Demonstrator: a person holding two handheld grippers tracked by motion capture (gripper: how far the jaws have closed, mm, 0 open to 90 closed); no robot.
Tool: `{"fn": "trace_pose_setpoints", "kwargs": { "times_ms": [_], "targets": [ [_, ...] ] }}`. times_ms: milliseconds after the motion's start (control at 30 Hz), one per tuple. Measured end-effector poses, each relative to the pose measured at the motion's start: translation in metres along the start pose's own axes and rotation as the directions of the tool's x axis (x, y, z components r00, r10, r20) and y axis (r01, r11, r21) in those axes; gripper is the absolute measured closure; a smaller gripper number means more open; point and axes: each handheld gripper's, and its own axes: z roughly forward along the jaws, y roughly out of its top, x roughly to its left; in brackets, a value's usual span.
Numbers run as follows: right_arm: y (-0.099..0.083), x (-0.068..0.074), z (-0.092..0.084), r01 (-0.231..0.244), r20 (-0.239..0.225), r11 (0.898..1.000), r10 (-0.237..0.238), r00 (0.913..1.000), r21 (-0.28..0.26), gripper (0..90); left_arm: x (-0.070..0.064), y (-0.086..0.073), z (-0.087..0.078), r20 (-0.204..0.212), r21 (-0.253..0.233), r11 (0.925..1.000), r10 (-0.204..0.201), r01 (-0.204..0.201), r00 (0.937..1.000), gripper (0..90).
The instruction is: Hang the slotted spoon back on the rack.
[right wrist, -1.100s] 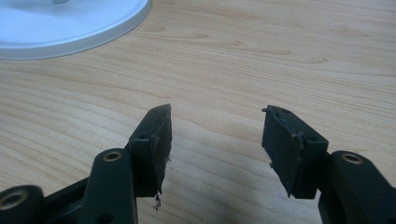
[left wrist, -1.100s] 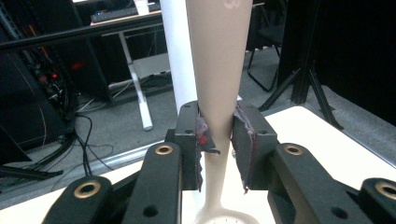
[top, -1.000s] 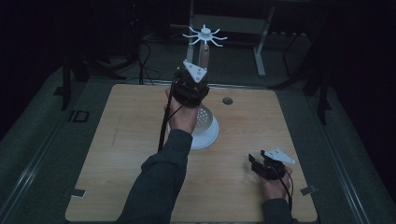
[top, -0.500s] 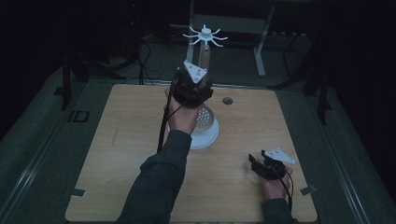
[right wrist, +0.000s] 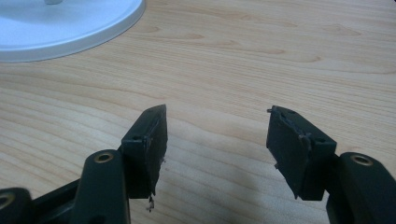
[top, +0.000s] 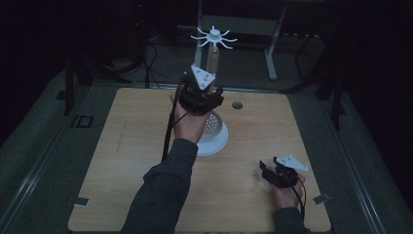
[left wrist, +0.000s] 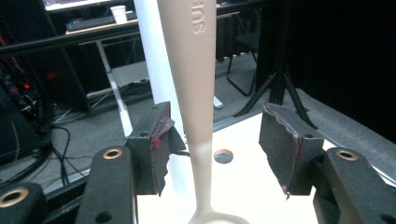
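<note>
- L gripper (left wrist: 219, 154): our jaws have just been opening, now wide; beige spoon handle (left wrist: 198, 93) hangs btwn the pads, close to the left-hand one, clear of the other.
- White stand pole (left wrist: 156, 70) rises just behind the handle; table hole (left wrist: 223, 156) beyond the fingers.
- Rack top w/ hooks (top: 213, 35) above our L gripper; white base (top: 214, 136) below it.
- R gripper (right wrist: 217, 140): jaws have also just been opening, nothing btwn them, bare wooden table (right wrist: 280, 56) ahead; base rim off to the far left of the fingers.

Beige, white and black on pale wood

Beige spoon handle (left wrist: 198, 84) at frame centre, white stand base (right wrist: 65, 23) upper left, black jaws with dark pads (left wrist: 280, 140), light wood-grain table (right wrist: 261, 60) beneath.
</note>
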Motion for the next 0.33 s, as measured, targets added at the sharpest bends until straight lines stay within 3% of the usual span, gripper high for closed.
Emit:
{"fn": "trace_pose_setpoints", "kwargs": {
  "times_ms": [333],
  "targets": [
    [-0.0001,-0.0004,-0.0003,0.001,0.014,1.0,-0.001,0.9999,-0.002,37.6,-0.0037,-0.0098,-0.0059,0.037,0.0,1.0,-0.001,0.001,0.9993,43.5]
  ]
}}
